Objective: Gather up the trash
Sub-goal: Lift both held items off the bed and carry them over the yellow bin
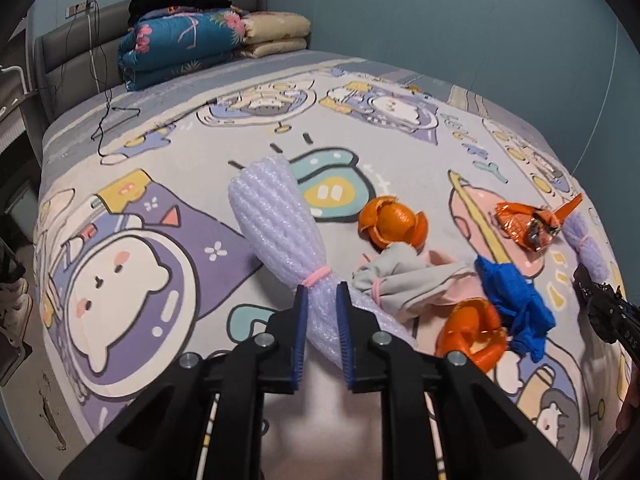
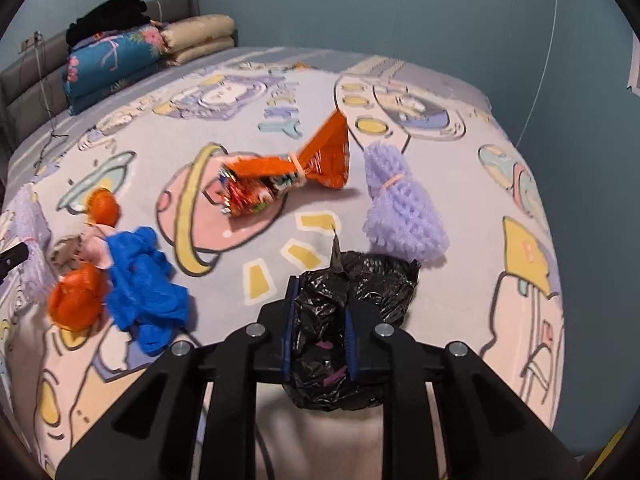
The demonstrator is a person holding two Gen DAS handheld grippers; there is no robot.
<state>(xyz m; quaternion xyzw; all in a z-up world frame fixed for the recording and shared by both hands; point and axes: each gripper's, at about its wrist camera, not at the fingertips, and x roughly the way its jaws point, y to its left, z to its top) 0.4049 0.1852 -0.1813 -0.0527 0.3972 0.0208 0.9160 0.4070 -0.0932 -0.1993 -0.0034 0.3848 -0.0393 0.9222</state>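
Observation:
Trash lies on a bed with a cartoon sheet [image 1: 168,216]. My left gripper [image 1: 322,294] is shut on the tied neck of a lilac foam net bundle [image 1: 276,216], just below its pink rubber band. My right gripper [image 2: 320,300] is shut on a crumpled black plastic bag [image 2: 352,300]. Loose on the sheet are orange peels [image 1: 390,222] [image 1: 470,330], a blue glove [image 1: 514,304] [image 2: 144,280], a grey-pink cloth wad [image 1: 404,280], an orange snack wrapper [image 2: 288,172] [image 1: 528,224] and a second lilac foam net [image 2: 400,204].
Folded quilts and pillows [image 1: 192,40] are stacked at the headboard, with a black cable [image 1: 104,120] trailing over the sheet. Blue walls [image 2: 400,8] bound the far side. Shoes [image 1: 14,304] sit on the floor at the left. The right gripper's black body [image 1: 604,312] shows at the left wrist view's right edge.

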